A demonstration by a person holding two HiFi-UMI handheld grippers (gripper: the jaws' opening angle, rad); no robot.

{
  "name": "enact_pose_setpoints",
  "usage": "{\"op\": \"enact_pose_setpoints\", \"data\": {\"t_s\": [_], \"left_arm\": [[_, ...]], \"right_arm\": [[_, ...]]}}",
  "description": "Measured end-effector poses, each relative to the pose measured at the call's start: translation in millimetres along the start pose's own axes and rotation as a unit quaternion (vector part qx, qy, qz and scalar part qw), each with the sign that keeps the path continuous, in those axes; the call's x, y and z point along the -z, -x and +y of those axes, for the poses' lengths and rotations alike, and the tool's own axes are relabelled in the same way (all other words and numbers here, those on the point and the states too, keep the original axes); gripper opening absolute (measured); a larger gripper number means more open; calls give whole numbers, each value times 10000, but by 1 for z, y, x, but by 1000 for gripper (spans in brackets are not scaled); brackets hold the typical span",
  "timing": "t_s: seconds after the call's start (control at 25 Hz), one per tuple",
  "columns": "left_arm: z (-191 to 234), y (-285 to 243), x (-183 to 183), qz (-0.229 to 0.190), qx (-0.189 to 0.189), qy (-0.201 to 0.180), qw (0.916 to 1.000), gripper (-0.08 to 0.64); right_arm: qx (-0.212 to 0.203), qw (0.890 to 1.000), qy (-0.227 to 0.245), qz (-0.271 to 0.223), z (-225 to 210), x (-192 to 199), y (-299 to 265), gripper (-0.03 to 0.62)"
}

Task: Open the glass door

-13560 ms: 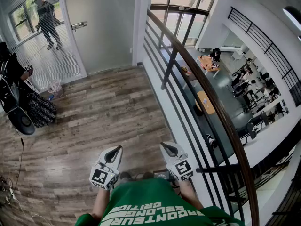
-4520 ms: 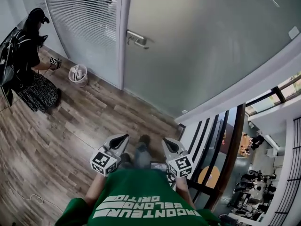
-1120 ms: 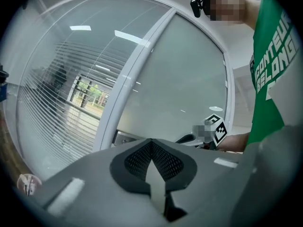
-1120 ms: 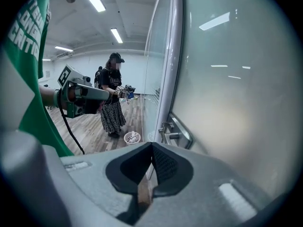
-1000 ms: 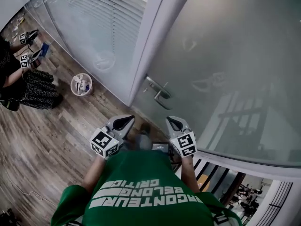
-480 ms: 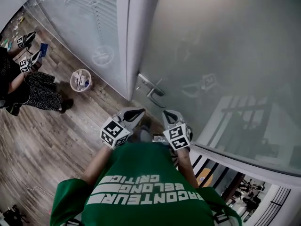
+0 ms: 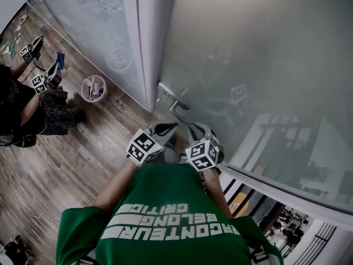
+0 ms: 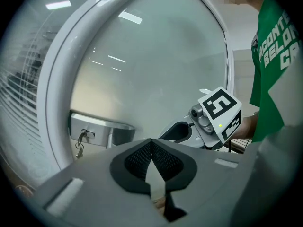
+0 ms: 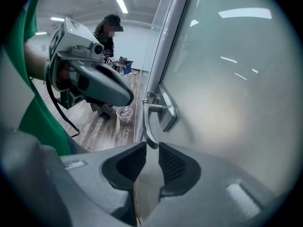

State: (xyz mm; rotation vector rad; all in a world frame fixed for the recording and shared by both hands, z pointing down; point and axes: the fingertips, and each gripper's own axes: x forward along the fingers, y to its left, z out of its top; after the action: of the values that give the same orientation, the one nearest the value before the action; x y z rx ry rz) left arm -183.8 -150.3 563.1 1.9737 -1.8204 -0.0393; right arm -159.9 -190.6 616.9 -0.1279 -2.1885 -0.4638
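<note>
the right gripper (image 9: 150, 151) has just been opening its jaws. they stand partly apart, and the free end of the lever handle (image 9: 148, 122) sits at their mouth at twelve o'clock, with the pads not pressing it. at its nine o'clock the left gripper (image 8: 151, 144) has its jaws together on nothing. beyond them the frosted glass door (image 7: 248, 54) looks shut against its white frame (image 7: 149, 37), with keys (image 8: 79, 142) hanging by the lever. the step in hand seems to be reaching for the handle. next it likely needs to close on the lever, press down, then swing the door.
</note>
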Motion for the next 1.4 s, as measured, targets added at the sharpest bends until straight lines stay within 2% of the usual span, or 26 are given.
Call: {"op": "enact_pose_setpoints", "data": {"t_s": [0.32,0.64,1.16,1.4], "left_arm": [[4,-20,13,271,83,-21,9996,16],[0,-25,13,378,196,-27,9991,17],[0,-42,19,690,159,-187,9973,15],[-2,-53,26,875,234,-100,9958,15]], "right_arm": [[150,9974,668,229,1,-3,-9,69],[181,9942,1012,308,1,-9,-10,49],[-148,9887,1385,560,3,-4,-8,23],[-240,9919,1134,512,1,-4,-9,12]]}}
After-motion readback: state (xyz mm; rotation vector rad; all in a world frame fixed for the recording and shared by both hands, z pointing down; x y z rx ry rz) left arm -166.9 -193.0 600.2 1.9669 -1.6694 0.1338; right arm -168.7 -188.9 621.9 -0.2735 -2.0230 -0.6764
